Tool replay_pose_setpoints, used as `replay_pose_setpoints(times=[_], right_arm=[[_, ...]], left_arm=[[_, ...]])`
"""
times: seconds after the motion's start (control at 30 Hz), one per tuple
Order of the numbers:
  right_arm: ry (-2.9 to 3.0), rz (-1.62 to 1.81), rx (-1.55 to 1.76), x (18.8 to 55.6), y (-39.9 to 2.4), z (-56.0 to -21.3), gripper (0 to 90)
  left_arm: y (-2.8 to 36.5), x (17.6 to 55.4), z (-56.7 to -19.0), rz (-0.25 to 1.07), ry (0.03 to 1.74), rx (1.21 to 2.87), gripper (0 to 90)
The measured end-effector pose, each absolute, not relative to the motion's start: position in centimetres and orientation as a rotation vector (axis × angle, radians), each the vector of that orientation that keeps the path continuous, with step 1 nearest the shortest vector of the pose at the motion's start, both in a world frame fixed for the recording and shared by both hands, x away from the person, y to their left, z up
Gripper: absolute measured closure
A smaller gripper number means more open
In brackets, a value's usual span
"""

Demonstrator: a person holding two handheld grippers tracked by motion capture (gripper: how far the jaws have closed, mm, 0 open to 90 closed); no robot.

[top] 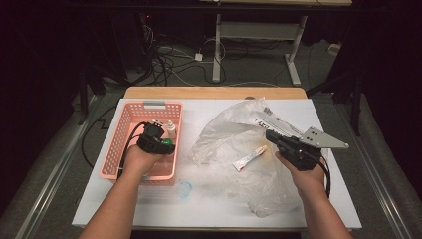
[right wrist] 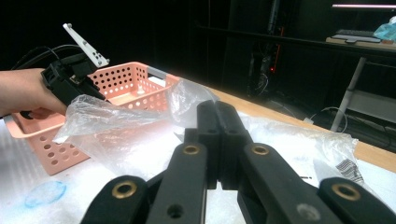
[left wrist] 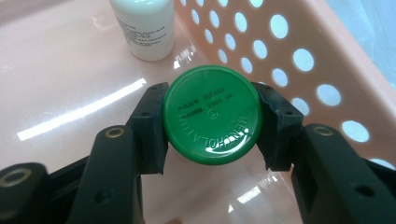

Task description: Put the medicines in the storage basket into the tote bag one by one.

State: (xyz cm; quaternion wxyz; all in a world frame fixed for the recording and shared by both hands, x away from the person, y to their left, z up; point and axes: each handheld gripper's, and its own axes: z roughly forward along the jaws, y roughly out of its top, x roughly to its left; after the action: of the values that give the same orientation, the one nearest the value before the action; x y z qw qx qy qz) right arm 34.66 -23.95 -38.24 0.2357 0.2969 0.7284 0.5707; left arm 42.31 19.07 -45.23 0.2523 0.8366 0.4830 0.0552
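Note:
A round green tin (left wrist: pixel 212 116) with raised lettering on its lid rests on the floor of the pink perforated basket (left wrist: pixel 299 60). My left gripper (left wrist: pixel 212 123) is down inside the basket (top: pixel 127 117), and its black pads press on both sides of the tin (top: pixel 167 143). A small white bottle (left wrist: pixel 144 28) stands just beyond the tin. My right gripper (right wrist: pixel 218 109) hovers over the crumpled clear plastic bag (top: pixel 224 144), its jaws pressed together with nothing between them. In the high view the right gripper (top: pixel 271 134) sits at the bag's right side.
A white and red tube (top: pixel 249 158) lies on the bag. A small clear blue object (top: pixel 184 189) sits on the white table top in front of the basket. The left gripper (right wrist: pixel 70 79) and its hand appear beyond the bag (right wrist: pixel 116 116). Cables and table legs stand behind the table.

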Motion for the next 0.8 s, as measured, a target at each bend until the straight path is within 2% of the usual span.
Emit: replay_pose_setpoints(times=[0.23, 0.47, 0.8], right_arm=[[1.997, 1.568, 0.817, 34.7, -23.9, -38.3, 90.0], [1.994, 1.569, 0.82, 34.7, -24.0, -38.3, 90.0], [1.987, 1.572, 0.818, 34.6, -24.1, -38.0, 90.0]], left_arm=[[19.2, 42.2, -45.0, 0.174, 1.317, 2.258, 49.6], [19.7, 41.9, -43.9, 0.203, 1.311, 2.167, 49.7], [20.4, 40.4, -41.9, 0.312, 1.281, 2.097, 49.7]])
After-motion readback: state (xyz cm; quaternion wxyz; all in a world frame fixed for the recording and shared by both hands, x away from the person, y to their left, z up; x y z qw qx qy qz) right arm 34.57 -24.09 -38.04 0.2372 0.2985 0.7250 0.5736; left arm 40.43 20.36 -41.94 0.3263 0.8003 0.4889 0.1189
